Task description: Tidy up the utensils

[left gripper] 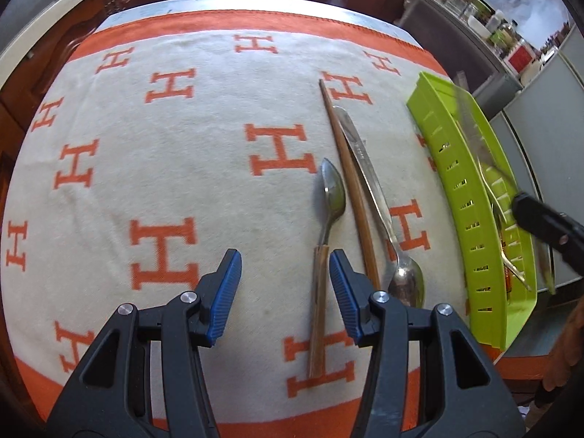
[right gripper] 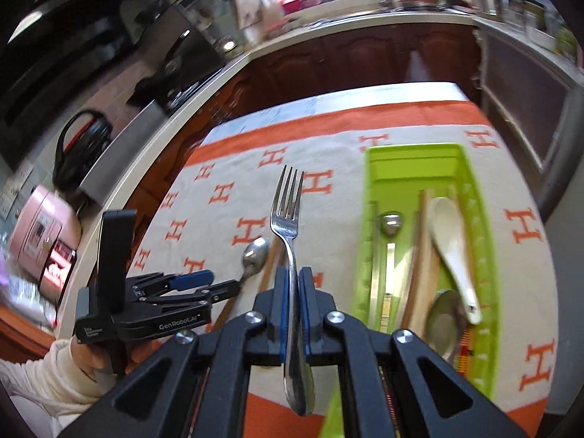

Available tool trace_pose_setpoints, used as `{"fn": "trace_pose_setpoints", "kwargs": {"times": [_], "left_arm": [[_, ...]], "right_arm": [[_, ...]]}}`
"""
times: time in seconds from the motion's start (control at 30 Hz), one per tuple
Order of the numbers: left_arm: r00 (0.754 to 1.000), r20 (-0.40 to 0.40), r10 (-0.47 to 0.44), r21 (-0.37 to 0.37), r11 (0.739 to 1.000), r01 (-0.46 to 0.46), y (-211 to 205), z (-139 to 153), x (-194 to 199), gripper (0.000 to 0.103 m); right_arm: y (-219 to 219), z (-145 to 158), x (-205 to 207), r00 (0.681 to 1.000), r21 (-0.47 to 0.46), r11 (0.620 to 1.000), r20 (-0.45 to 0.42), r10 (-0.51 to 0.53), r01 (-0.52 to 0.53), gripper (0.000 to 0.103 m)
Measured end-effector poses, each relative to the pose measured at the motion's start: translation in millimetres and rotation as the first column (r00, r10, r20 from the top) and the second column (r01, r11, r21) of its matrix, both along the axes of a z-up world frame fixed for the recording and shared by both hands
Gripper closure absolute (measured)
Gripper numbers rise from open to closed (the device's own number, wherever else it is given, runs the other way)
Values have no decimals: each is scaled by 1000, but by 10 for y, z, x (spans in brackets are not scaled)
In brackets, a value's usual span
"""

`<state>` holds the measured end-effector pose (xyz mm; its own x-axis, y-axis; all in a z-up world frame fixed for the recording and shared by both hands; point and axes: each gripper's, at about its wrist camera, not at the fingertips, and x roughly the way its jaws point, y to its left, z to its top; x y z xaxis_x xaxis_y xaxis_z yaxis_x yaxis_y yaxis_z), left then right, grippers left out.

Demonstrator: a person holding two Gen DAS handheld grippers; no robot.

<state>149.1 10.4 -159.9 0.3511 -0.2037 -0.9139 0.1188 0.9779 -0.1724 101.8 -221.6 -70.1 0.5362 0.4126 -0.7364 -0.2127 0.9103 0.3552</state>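
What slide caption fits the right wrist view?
Right gripper clamps a fork beside the green tray.

- one lime-green slotted plastic tray (right gripper: 412, 160).
- one steel fork (right gripper: 288, 215), off the cloth.
- two loose steel spoons on the cloth: a wooden-handled one (left gripper: 330, 197) and an all-steel one (left gripper: 405, 281).
- one brown wooden chopstick (left gripper: 346, 179) between them.
- inside the tray: one white ceramic soup spoon (right gripper: 452, 248); at least two steel spoons; further pieces too blurred to count.
- one cream cloth with orange h letters (left gripper: 182, 168).
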Motion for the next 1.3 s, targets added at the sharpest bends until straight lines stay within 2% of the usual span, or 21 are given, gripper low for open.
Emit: {"fn": "trace_pose_setpoints", "kwargs": {"times": [0.23, 0.43, 0.53, 0.57, 0.6, 0.63, 0.73, 0.9, 1.1, 1.3], "left_arm": [[999, 34, -37, 48, 998, 35, -181, -21, 160, 56], [996, 57, -67, 85, 994, 62, -356, -44, 227, 58], [994, 67, -81, 110, 991, 73, -429, -48, 231, 71], [994, 68, -86, 115, 990, 78, -446, -45, 234, 80], [994, 66, -91, 112, 990, 83, -457, -42, 242, 88], [994, 60, -94, 102, 991, 87, -463, -43, 247, 91], [996, 53, -77, 88, 994, 72, -454, -43, 263, 94], [1000, 24, -20, 30, 999, 19, -353, -30, 249, 102], [1000, 9, 2, -17, 1000, -2, -303, 114, 154, 103], [996, 61, -64, -51, 996, 67, -471, 457, 3, 103]], "right_arm": [[-491, -111, -59, 981, -22, 981, -15, -193, 192, 98], [-602, -297, -58, 974, -59, 974, -58, -220, 217, 98], [-620, -356, -56, 970, -70, 971, -65, -233, 228, 97], [-634, -378, -49, 967, -75, 968, -70, -243, 238, 97], [-653, -398, -41, 964, -83, 965, -76, -255, 249, 97], [-663, -420, -29, 961, -94, 962, -81, -265, 257, 97], [-707, -484, 0, 953, -107, 956, -101, -284, 274, 96], [-774, -508, -23, 945, -69, 951, -116, -307, 300, 96], [-748, -427, -90, 953, -38, 957, -91, -290, 288, 96], [-751, -335, -156, 957, -17, 959, -67, -282, 282, 96]]}}
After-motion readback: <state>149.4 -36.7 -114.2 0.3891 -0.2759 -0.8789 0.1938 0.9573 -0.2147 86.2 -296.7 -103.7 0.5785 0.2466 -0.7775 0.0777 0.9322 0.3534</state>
